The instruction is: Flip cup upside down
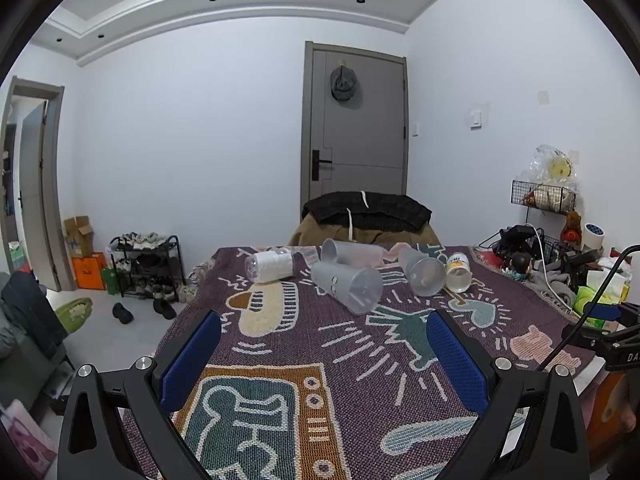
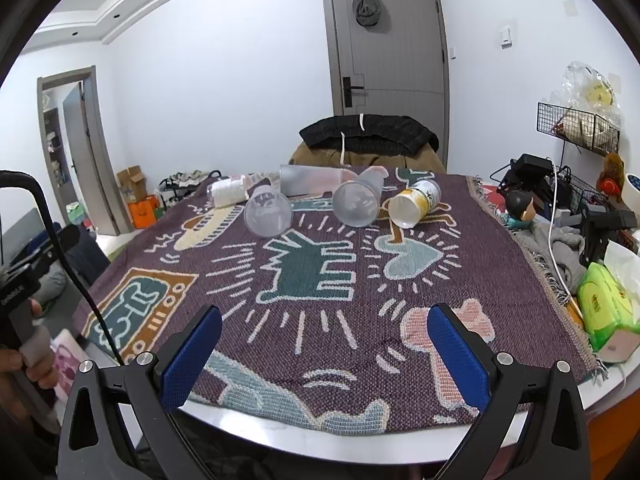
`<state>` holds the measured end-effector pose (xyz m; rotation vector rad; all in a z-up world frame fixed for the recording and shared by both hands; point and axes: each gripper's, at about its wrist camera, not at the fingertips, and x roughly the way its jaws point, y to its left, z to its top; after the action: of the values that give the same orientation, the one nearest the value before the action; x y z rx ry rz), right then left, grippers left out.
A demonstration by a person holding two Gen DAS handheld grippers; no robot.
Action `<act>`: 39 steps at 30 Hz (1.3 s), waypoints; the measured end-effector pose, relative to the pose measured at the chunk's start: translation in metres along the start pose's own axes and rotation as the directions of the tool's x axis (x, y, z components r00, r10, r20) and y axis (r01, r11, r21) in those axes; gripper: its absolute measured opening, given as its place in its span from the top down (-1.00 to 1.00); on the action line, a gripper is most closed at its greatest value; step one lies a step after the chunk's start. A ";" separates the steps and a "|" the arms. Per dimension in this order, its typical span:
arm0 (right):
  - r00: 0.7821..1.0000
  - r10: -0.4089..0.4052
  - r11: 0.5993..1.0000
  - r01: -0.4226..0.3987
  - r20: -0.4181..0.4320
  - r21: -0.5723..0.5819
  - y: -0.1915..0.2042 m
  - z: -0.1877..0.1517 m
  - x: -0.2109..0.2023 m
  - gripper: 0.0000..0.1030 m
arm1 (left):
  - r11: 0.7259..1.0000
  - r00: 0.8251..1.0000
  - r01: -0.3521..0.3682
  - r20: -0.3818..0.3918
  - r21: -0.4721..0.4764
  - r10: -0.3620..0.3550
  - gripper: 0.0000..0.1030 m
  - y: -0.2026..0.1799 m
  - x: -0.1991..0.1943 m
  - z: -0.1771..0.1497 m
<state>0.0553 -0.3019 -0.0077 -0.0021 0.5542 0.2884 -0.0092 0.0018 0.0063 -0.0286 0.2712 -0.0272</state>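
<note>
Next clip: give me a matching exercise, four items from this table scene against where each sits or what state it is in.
Items:
1. yellow-label cup
2. grey cap
3. green tissue pack
4. right gripper

Descriptions:
A. hanging on the door
B. open, holding nothing
C. on its side on the patterned blanket
D. off the blanket's right edge

Pairs: 1-C, 2-A, 3-D, 4-B

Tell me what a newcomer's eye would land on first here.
The loud cartoon-patterned blanket covering the table, then the cluster of cups lying on their sides along its far end: frosted cups and, and a yellow-labelled paper cup at the right. Both grippers hover near, jaws wide and empty.
</note>
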 end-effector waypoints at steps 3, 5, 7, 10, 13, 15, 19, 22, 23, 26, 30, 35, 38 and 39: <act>1.000 -0.003 1.000 0.003 -0.004 0.002 0.000 0.000 -0.001 -1.00 | 1.000 1.000 0.005 -0.010 -0.005 -0.005 -0.99 0.000 0.001 0.002; 1.000 -0.004 1.000 0.004 0.001 0.000 0.001 0.001 -0.003 -1.00 | 1.000 1.000 0.011 -0.003 -0.005 -0.011 -0.99 0.001 -0.001 0.004; 1.000 -0.011 1.000 0.011 0.006 -0.002 0.001 0.002 -0.004 -1.00 | 1.000 1.000 0.006 0.005 -0.001 -0.006 -0.99 -0.001 -0.002 0.004; 1.000 -0.011 1.000 0.011 0.001 -0.002 0.000 0.002 -0.003 -1.00 | 1.000 1.000 0.014 -0.003 -0.002 -0.014 -0.99 0.000 -0.003 0.002; 1.000 -0.010 1.000 0.010 -0.003 0.001 0.000 0.002 -0.001 -1.00 | 1.000 1.000 0.012 -0.005 -0.004 -0.012 -0.99 0.001 -0.003 0.001; 1.000 -0.010 1.000 0.010 -0.005 0.001 0.000 0.002 -0.001 -1.00 | 1.000 1.000 0.014 -0.005 -0.007 -0.014 -0.99 0.000 -0.003 0.002; 1.000 -0.011 1.000 0.011 -0.006 0.001 -0.001 0.002 0.000 -1.00 | 1.000 1.000 0.013 -0.004 0.005 -0.013 -0.99 -0.004 -0.003 0.003; 1.000 -0.006 1.000 0.006 -0.011 0.007 -0.002 0.002 0.002 -1.00 | 1.000 1.000 0.009 0.002 0.019 -0.009 -0.99 -0.006 -0.004 0.004; 1.000 -0.006 1.000 0.006 -0.012 0.008 -0.002 0.001 0.002 -1.00 | 1.000 1.000 0.008 0.003 0.021 -0.008 -0.99 -0.007 -0.004 0.003; 1.000 -0.010 1.000 0.010 -0.009 0.006 -0.003 0.000 0.002 -1.00 | 1.000 1.000 0.016 0.001 0.011 -0.016 -0.99 -0.007 -0.004 0.004; 1.000 -0.002 1.000 0.002 -0.013 0.005 -0.003 0.002 0.003 -1.00 | 1.000 1.000 0.017 0.000 0.008 -0.017 -0.99 -0.006 -0.004 0.005; 1.000 -0.005 1.000 0.005 -0.018 0.004 -0.003 0.003 0.003 -1.00 | 1.000 1.000 0.014 0.004 -0.001 -0.014 -0.99 -0.005 -0.004 0.006; 1.000 -0.008 1.000 0.008 -0.017 0.005 -0.003 0.003 0.002 -0.99 | 1.000 1.000 0.016 0.000 -0.008 -0.016 -0.99 -0.004 -0.003 0.006; 1.000 -0.008 1.000 0.008 -0.015 0.005 -0.004 0.003 0.002 -1.00 | 1.000 1.000 0.016 -0.001 -0.008 -0.016 -0.99 -0.003 -0.003 0.006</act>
<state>0.0594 -0.3049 -0.0063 -0.0017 0.5697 0.2795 -0.0102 -0.0012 0.0128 -0.0390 0.2722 -0.0419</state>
